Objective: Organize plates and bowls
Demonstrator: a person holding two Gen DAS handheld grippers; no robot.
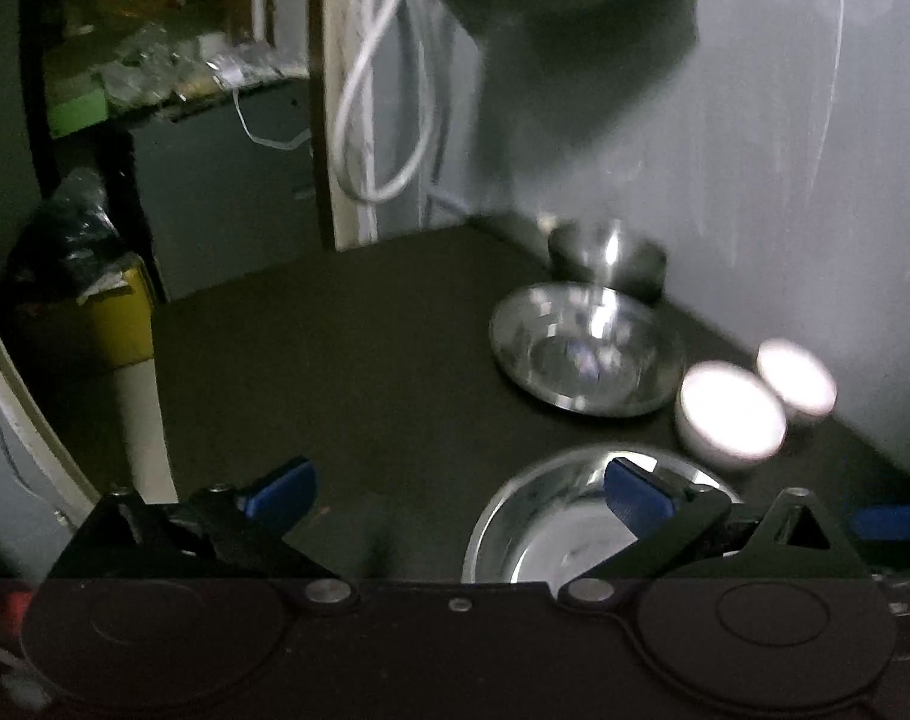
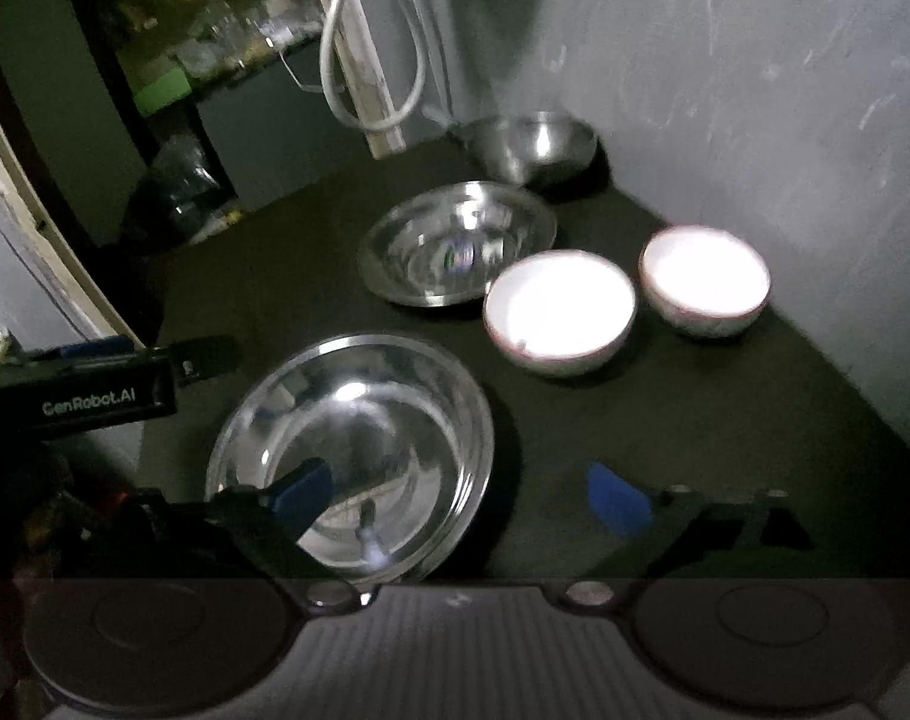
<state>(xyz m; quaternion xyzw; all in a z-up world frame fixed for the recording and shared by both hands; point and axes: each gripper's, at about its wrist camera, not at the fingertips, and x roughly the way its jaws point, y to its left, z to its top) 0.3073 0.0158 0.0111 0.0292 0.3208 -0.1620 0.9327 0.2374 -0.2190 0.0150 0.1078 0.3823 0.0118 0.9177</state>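
- The left hand-held gripper [image 1: 457, 495] has its blue-padded jaws spread wide, with nothing between them; only dark bench [image 1: 335, 360] shows in the gap.
- Its right fingertip [image 1: 637, 495] overlaps the rim of the near steel bowl [image 1: 550, 534] in the left wrist view; whether it touches the rim cannot be told.
- The right hand-held gripper [image 2: 460, 498] is also spread wide and grips nothing.
- Its left fingertip [image 2: 302, 495] shows over the inside of the near steel bowl [image 2: 359, 438]; its right fingertip [image 2: 619, 498] lies outside the bowl, over bare bench [image 2: 694, 420].
- The near steel bowl stands upright at the bench's near edge, empty and shiny.
- Behind it, apart from it, lies a shallow steel plate [image 2: 457, 243], also seen from the left wrist [image 1: 586, 354].
- A deeper steel bowl [image 2: 532, 147] stands in the far corner against the grey wall [image 2: 754, 90], just behind the plate; the left wrist view shows it blurred [image 1: 604, 261].
- Two white bowls stand side by side to the right of the plate: the nearer white bowl [image 2: 559, 312] is just beside the plate's rim, and the farther white bowl [image 2: 703, 282] is closer to the wall.
- From the left wrist they appear as two glaring discs [image 1: 730, 411] [image 1: 796, 378].
- A white cable [image 2: 371, 60] hangs in a loop on the wall beyond the bench.
- The left hand-held gripper's black body, lettered in white, enters the right wrist view at the left edge [image 2: 89, 402].
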